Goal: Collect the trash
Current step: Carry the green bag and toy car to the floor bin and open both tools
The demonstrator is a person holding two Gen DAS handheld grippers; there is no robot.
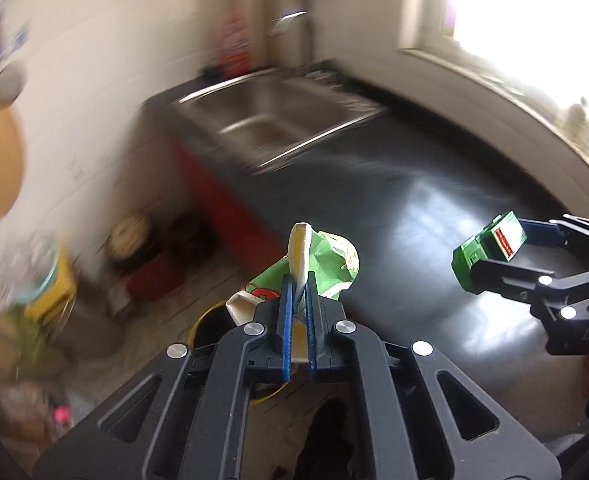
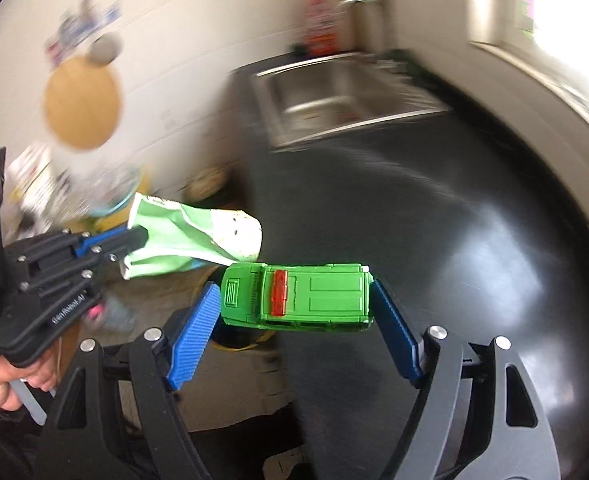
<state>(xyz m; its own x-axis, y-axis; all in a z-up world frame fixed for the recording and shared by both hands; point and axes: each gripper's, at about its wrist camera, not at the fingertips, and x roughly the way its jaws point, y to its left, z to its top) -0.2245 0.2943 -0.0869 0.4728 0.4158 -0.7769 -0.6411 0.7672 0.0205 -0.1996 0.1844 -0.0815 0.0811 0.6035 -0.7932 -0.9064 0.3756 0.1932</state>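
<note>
My left gripper (image 1: 299, 286) is shut on a crumpled green paper bag (image 1: 330, 266) and holds it in the air past the counter's left edge, above a yellow-rimmed bin (image 1: 204, 326) on the floor. The bag also shows in the right wrist view (image 2: 190, 240), with the left gripper (image 2: 134, 240) at the left. My right gripper (image 2: 294, 300) is shut on a green toy car with a red roof light (image 2: 298, 296), held crosswise between the blue pads above the counter's left edge. The car also shows in the left wrist view (image 1: 488, 248).
A black countertop (image 2: 434, 240) fills the right side, with a steel sink (image 1: 278, 120) at its far end. A bright window (image 1: 534, 12) is at the right. Cluttered items (image 1: 34, 288) stand on the floor at the left, blurred. A round tan board (image 2: 82, 108) hangs on the wall.
</note>
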